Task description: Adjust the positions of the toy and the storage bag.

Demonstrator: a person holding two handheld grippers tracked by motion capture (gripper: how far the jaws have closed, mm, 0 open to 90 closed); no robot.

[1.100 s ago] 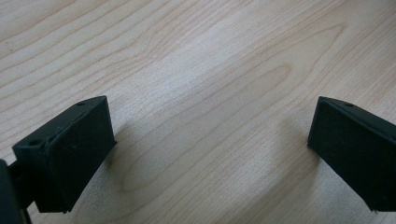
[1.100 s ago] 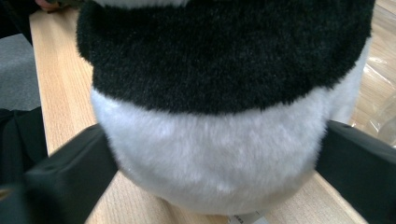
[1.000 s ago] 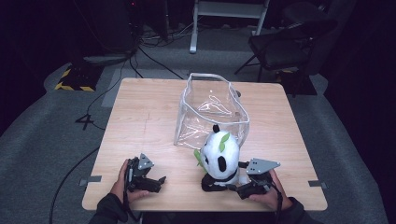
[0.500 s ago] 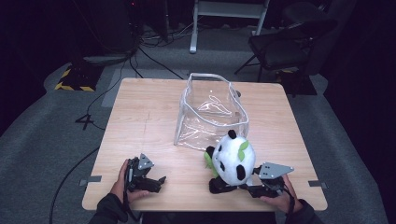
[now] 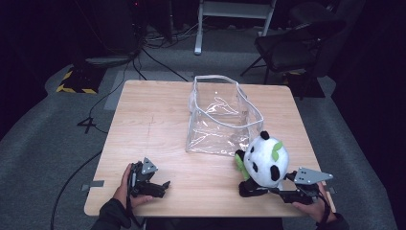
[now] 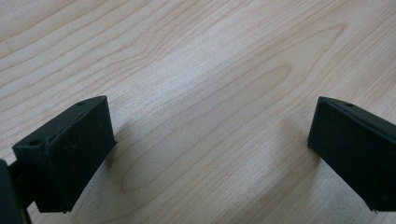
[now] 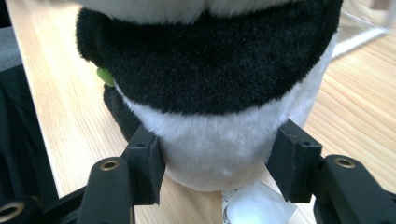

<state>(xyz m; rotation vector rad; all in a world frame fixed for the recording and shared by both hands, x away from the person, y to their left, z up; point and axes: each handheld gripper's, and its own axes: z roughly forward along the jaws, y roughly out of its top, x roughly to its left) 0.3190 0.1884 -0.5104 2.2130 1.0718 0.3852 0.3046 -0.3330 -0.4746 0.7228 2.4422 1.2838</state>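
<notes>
Right gripper view: right gripper [image 7: 217, 163] jaws pinch the panda plush [image 7: 210, 93] at its white lower body, a white tag just below between them. High view: plush sits directly ahead of that gripper, clear bag [image 5: 222, 117] just beyond. Left gripper [image 6: 210, 154] jaws spread wide over bare table [image 6: 187, 70], nothing between.

Left tool [image 6: 210, 154] gapes wide over bare tabletop [image 6: 210, 70].
</notes>
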